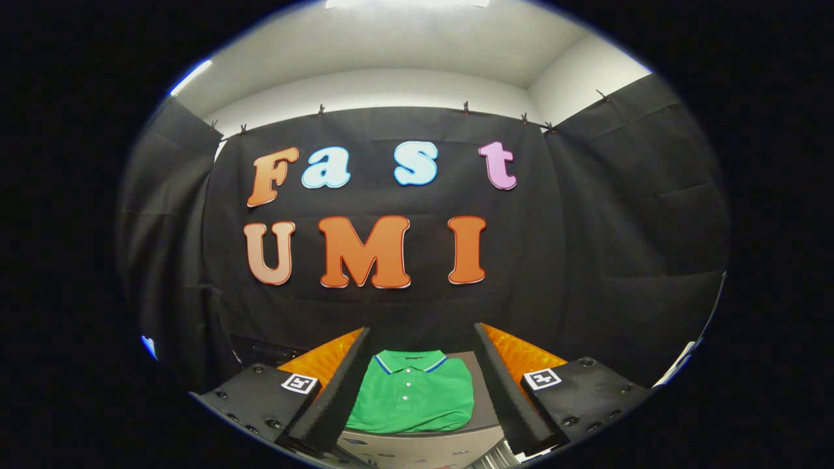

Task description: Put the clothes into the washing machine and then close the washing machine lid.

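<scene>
While held level and high, claw (417,391) spread wide, fingers well apart and pressing on nothing. Between them and just ahead, folded green shirt (412,398), collar away from the claw, buttons up, lying flat on a grey surface (481,391) that may be the washer's lid or a counter; cannot tell which. Below the shirt's near edge, a pale panel (417,449) with small marks, too blurred to make out. Beyond everything, black cloth wall (586,228). Judged step: the very start, approach to the shirt, nothing gripped yet. Next move likely calls for tipping down and forward, straddling a fold or the near edge, then closing firmly enough to lift the whole bundle without letting it unfold. Lid state not visible.
</scene>
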Tool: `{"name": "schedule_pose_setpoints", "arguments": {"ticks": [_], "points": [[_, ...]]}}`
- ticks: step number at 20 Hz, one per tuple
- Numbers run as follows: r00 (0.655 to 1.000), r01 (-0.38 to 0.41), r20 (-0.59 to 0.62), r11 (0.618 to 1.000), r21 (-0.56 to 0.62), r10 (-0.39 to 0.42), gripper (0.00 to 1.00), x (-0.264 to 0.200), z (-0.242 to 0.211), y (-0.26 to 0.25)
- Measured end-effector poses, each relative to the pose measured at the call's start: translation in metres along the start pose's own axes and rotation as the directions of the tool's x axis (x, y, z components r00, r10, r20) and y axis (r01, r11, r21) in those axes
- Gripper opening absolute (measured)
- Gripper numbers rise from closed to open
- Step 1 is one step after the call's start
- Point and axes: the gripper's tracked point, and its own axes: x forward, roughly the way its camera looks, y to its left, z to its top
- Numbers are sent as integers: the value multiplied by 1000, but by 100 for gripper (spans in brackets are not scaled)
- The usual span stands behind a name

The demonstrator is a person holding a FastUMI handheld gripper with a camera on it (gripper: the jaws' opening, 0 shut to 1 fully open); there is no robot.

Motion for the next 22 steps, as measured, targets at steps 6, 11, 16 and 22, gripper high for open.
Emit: {"name": "schedule_pose_setpoints", "arguments": {"ticks": [6, 11, 16, 22], "points": [[968, -123, -220, 992, -16, 117, 99, 65, -54, 32], [928, -147, -342, 989, 20, 145, 99, 108, -90, 43], [840, -154, -521, 987, 41, 153, 99, 160, -125, 44], [686, -181, -719, 983, -20, 112, 99, 206, -182, 40]]}}
